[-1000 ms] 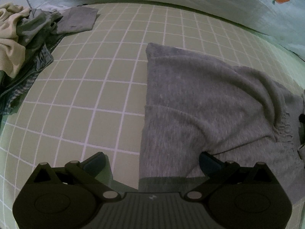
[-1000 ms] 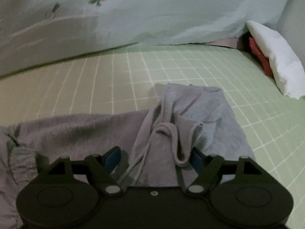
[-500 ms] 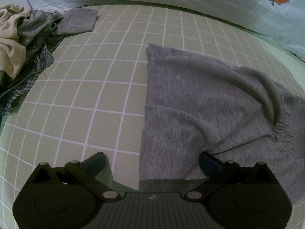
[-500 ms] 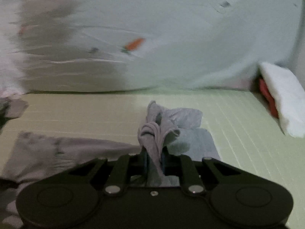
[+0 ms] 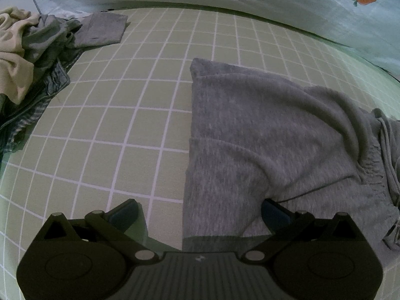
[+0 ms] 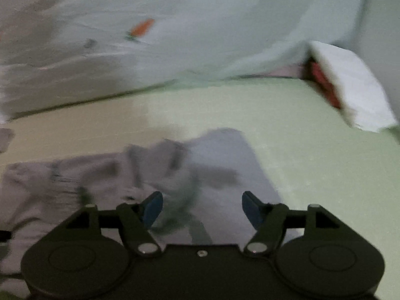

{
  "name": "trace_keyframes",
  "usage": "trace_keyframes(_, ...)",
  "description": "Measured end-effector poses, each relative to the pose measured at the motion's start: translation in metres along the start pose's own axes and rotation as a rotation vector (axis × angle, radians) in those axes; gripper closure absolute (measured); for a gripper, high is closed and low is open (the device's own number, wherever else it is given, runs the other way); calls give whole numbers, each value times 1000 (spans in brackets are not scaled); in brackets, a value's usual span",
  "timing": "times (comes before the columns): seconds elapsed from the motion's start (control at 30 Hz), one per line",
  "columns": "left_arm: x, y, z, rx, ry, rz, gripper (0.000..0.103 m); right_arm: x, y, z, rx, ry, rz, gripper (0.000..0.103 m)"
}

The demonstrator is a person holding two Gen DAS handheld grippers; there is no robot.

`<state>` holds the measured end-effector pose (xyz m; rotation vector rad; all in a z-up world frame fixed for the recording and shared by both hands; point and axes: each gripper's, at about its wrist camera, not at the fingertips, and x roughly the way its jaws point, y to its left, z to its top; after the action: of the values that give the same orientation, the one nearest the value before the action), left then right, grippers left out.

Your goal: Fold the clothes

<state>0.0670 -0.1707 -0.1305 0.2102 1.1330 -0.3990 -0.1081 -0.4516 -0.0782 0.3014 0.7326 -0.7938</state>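
Left tongs (image 5: 198,213) hang wide open low over the near edge of the grey pants (image 5: 262,135), gripping nothing. Right tongs (image 6: 202,208) have just been opening; they stand apart w/ blurred grey cloth under them, nothing pinched. The pants lie flat on the green grid sheet (image 5: 130,115) of the bed, waistband & drawstring (image 5: 385,135) bunched at the right. Farther left, a clothes pile (image 5: 30,57) sits well apart. Beyond, a pale carrot-print blanket (image 5: 275,2); far right, a white pillow (image 6: 350,85).
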Motion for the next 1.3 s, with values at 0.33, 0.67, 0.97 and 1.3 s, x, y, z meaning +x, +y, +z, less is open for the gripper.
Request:
trace_keyframes(0.33,0,1,1,5,1,0,0,31,0,8,152,91,201,62)
trace_keyframes(0.67,0,0,0,3,0,2,0,72,1,34,372,141,372,98)
trace_keyframes(0.97,0,0,0,5,-1,1,0,82,-6,67,554,-10,527,48)
trace_keyframes(1.3,1,1,1,7,-2,-1,0,27,53,12,-23,10,172,59)
